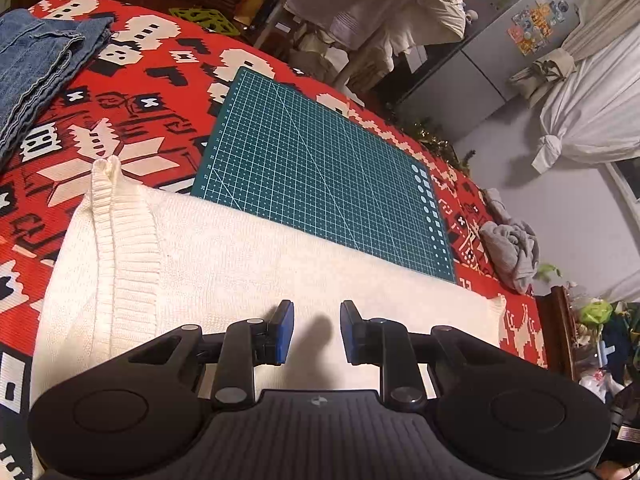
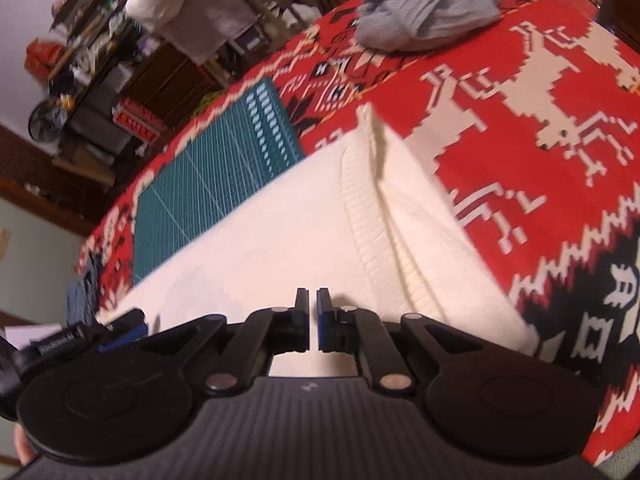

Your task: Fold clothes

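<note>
Left wrist view: the left gripper (image 1: 317,332) is being held with its fingers apart over a cream knitted sweater (image 1: 224,264), which is lying folded on a red patterned blanket (image 1: 132,92), overlapping a green cutting mat (image 1: 320,168). Right wrist view: the right gripper (image 2: 313,320) is being held nearly closed, gripping nothing, above the sweater (image 2: 280,232); a grey garment (image 2: 428,4) is lying beyond.

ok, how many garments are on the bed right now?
3. A white knit sweater under both grippers, partly over the green cutting mat; folded blue jeans at the far left; a crumpled grey garment at the right edge. More may lie off-frame.
</note>
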Demonstrator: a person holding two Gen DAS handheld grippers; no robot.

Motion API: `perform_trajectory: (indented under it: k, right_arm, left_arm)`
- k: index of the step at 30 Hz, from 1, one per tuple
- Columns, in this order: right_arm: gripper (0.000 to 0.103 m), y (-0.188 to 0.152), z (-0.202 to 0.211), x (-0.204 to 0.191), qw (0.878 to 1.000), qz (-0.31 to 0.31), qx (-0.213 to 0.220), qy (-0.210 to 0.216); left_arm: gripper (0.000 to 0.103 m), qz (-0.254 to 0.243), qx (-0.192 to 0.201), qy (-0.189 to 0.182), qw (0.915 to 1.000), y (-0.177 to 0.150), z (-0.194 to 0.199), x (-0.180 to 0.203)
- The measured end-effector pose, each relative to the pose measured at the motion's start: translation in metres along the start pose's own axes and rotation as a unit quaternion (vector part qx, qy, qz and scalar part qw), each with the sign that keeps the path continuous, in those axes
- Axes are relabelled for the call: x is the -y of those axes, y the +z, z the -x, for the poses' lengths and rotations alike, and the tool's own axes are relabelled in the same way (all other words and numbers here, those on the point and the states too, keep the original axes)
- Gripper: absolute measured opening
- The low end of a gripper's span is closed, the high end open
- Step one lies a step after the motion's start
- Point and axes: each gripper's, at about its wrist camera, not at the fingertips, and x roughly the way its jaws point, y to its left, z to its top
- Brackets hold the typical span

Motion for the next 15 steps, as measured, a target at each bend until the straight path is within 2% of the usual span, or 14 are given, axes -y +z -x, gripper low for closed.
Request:
perform_trajectory:
  k: [2, 5, 6, 10, 12, 13, 15]
  right_arm:
    - [0.000, -0.001, 0.001, 0.003, 1.000, -0.003, -0.001, -0.010]
    - [0.001, 0.000, 0.009, 0.007, 0.999, -0.001, 0.011, -0.033]
    - [0.006, 0.000, 0.012, 0.003, 0.999, 0.011, 0.020, -0.040]
    - [0.008, -0.002, 0.019, -0.018, 0.995, 0.074, 0.052, -0.049]
    - [0.024, -0.005, 0.018, -0.033, 0.990, 0.111, 0.066, -0.048]
    - [0.035, -0.007, 0.018, -0.041, 0.988, 0.130, 0.073, -0.048]
    - [0.039, -0.012, 0.015, -0.056, 0.979, 0.173, 0.084, -0.062]
  left_arm:
    - [0.026, -0.003, -0.002, 0.002, 1.0000, 0.000, 0.001, 0.001]
    - [0.028, -0.009, -0.003, 0.004, 0.9999, -0.001, 0.001, 0.003]
    - [0.028, -0.012, -0.002, 0.005, 0.9999, -0.001, 0.002, 0.004]
    - [0.035, -0.032, 0.006, 0.011, 0.9994, -0.003, 0.005, 0.010]
    - [0.039, -0.054, 0.016, 0.020, 0.9982, -0.004, 0.009, 0.017]
    - [0.044, -0.068, 0.026, 0.029, 0.9969, -0.005, 0.011, 0.022]
    - [0.052, -0.100, 0.048, 0.057, 0.9922, -0.008, 0.016, 0.030]
